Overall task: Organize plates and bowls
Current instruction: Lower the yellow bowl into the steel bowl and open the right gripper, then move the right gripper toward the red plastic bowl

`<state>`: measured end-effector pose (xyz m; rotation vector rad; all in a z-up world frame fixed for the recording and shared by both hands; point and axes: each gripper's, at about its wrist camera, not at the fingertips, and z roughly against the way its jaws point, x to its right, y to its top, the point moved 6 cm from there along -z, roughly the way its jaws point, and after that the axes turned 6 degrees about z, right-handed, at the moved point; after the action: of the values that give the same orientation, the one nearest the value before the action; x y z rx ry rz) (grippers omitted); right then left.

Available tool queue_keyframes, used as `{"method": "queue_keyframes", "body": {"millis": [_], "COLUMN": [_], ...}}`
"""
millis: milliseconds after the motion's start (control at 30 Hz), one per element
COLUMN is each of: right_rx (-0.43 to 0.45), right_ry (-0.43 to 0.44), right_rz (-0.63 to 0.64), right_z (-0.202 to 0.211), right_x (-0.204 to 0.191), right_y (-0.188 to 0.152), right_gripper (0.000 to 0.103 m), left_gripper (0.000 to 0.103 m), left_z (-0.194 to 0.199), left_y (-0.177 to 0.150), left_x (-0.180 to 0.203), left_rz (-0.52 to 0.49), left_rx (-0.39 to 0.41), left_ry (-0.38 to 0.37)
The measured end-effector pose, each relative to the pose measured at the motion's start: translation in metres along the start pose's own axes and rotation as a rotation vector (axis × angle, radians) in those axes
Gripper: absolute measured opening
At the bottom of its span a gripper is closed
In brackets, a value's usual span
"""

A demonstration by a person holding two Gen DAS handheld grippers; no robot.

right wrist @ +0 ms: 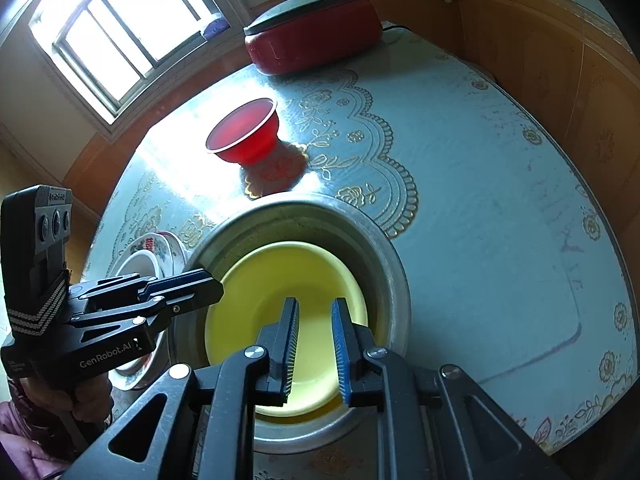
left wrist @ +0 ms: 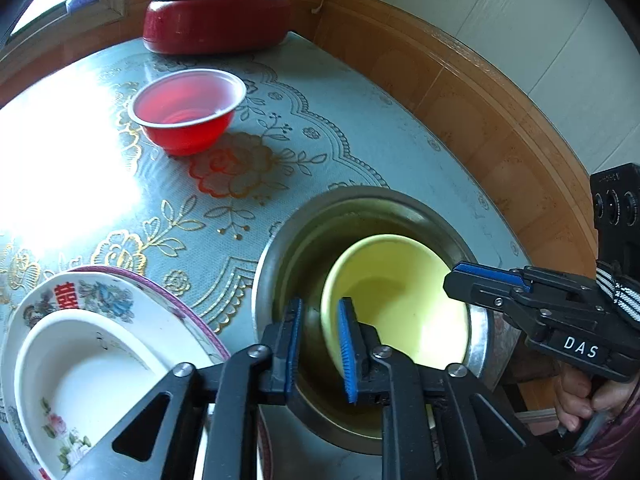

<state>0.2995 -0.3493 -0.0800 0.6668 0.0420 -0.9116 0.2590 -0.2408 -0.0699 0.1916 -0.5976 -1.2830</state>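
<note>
- Inside the steel basin (right wrist: 394,280) at the table's (right wrist: 500,216) near edge sits the yellow bowl (right wrist: 256,292).
- Left gripper (left wrist: 320,350) and right gripper (right wrist: 314,346) hover above it, jaws parted, empty.
- Far behind stands a red bowl (left wrist: 186,110).

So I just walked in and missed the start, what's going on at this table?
A person is sorting dishes with two handheld grippers. A yellow bowl sits nested in a metal basin. The left gripper and right gripper both hover over it, open and empty. A red bowl stands alone farther back. To the left, a white bowl rests in a floral plate.
</note>
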Motion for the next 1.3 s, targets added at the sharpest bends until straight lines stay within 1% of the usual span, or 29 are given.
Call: {"method": "queue_keyframes", "body": {"millis": [100,267,300,367,467,533,633,867,1000,1133,1300], "right_rx": [0.009,0.030,0.034,0.038,0.032,0.026,0.020,0.014,0.001,0.000,0.016], "right_ry": [0.014,0.035,0.040,0.067,0.113,0.141,0.172,0.248,0.300,0.301,0.270], "right_rz": [-0.004,-0.011,-0.015,-0.028,-0.047,-0.053,-0.067,-0.121,-0.158,-0.184,-0.222], "right_z": [0.001,0.001,0.000,-0.002,-0.008,-0.013,-0.021,-0.042,-0.057,-0.073,-0.090], "right_x": [-0.001,-0.003,-0.004,-0.007,-0.012,-0.016,-0.019,-0.028,-0.034,-0.039,-0.036], "right_y": [0.007,0.024,0.029,0.036,0.047,0.053,0.063,0.092,0.107,0.122,0.139], "right_gripper": [0.018,0.019,0.020,0.023,0.027,0.027,0.027,0.027,0.027,0.027,0.025], "left_gripper": [0.021,0.022,0.022,0.025,0.025,0.025,0.025,0.025,0.025,0.025,0.025], "left_z": [0.004,0.015,0.017,0.021,0.025,0.026,0.029,0.031,0.031,0.030,0.026], "left_y": [0.001,0.006,0.008,0.011,0.017,0.022,0.030,0.049,0.060,0.075,0.096], "left_x": [-0.004,-0.010,-0.012,-0.017,-0.026,-0.034,-0.047,-0.073,-0.087,-0.099,-0.113], "left_rz": [0.025,0.058,0.065,0.078,0.109,0.132,0.179,0.245,0.286,0.317,0.349], "left_rx": [0.008,0.038,0.045,0.064,0.078,0.092,0.102,0.125,0.130,0.140,0.161], "left_ry": [-0.025,-0.030,-0.026,0.004,0.003,0.025,0.028,0.071,0.081,0.078,0.081]}}
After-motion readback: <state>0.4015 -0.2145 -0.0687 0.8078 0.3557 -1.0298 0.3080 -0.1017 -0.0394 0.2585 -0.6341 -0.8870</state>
